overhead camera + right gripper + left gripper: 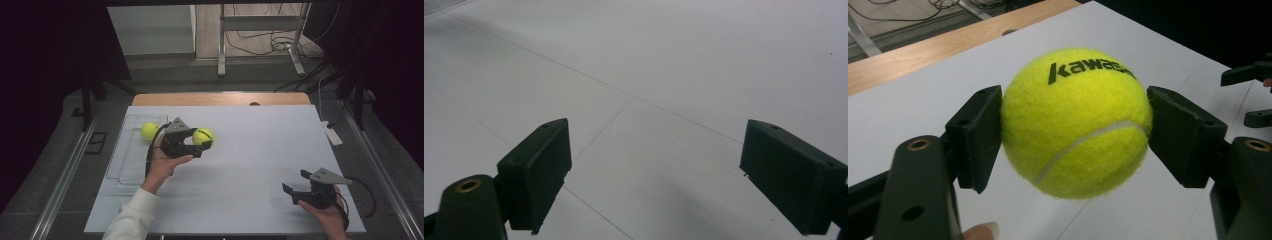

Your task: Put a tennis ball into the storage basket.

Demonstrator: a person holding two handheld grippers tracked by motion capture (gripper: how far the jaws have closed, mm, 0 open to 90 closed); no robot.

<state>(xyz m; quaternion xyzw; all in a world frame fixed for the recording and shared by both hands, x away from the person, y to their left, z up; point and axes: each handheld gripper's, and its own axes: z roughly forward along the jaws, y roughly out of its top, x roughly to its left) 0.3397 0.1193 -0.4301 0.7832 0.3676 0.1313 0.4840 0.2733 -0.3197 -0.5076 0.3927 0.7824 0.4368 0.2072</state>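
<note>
My left gripper (202, 142) is shut on a yellow tennis ball (203, 136), held a little above the white table (260, 150) left of centre. In the left gripper view that ball (1075, 122), printed with black lettering, sits squeezed between both black pads (979, 135). A second yellow tennis ball (148, 130) lies in a clear plastic tray (131, 170) at the table's left edge, just left of my left hand. Near the front right corner my right gripper (296, 182) stands open over bare table, its jaws wide apart with nothing between them (651, 175).
A bare wooden strip (220, 98) runs along the table's far edge. Beyond it stand a metal frame's legs (221, 45) and loose cables on the floor. A white power strip (332, 134) lies off the table's right side. Dark curtains flank both sides.
</note>
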